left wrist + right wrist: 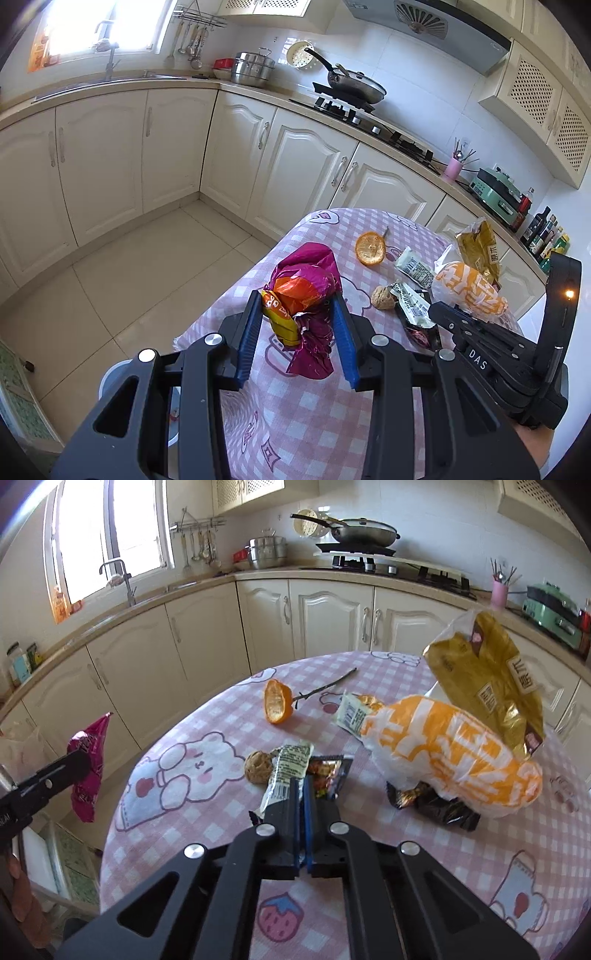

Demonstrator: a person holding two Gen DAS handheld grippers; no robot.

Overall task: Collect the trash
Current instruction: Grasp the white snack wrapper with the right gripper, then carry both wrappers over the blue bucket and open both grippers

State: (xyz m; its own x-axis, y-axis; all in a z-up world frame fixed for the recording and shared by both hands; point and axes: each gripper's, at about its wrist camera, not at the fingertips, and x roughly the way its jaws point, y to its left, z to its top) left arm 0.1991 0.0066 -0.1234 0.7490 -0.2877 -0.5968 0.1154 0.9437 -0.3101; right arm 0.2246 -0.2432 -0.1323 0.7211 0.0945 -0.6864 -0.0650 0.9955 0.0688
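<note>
My left gripper is shut on a crumpled bundle of magenta, orange and yellow wrappers, held off the near left edge of the pink checked table. The right wrist view shows the same bundle hanging from that gripper beside the table. My right gripper is shut, its tips pressed onto the overlapping white-green wrapper and dark shiny wrapper. Which of the two it pinches I cannot tell. A walnut lies just left of them.
On the table lie an orange peel half, a twig, a barcode wrapper, an orange-white plastic bag, a gold bag and a dark wrapper. A pale round bin stands on the floor below my left gripper.
</note>
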